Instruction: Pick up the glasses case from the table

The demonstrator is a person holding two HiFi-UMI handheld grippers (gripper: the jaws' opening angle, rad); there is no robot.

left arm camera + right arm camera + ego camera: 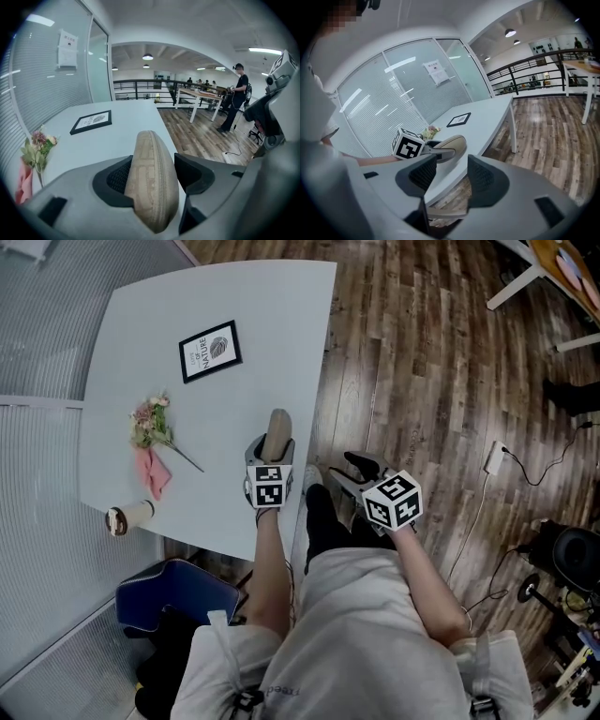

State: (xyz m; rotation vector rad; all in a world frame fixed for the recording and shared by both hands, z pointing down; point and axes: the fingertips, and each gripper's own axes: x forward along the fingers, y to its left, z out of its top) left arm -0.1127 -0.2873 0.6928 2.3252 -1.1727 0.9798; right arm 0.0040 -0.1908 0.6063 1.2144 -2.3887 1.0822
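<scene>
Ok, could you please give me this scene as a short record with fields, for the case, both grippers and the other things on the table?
left gripper: shut on the glasses case
glasses case: beige, zipped, near the table edge
right gripper: open, empty, off the table, beside its edge
also on table: framed picture, flowers, cup

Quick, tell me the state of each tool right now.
Left tool: closed on the glasses case.
Right tool: open, nothing between its jaws.
</scene>
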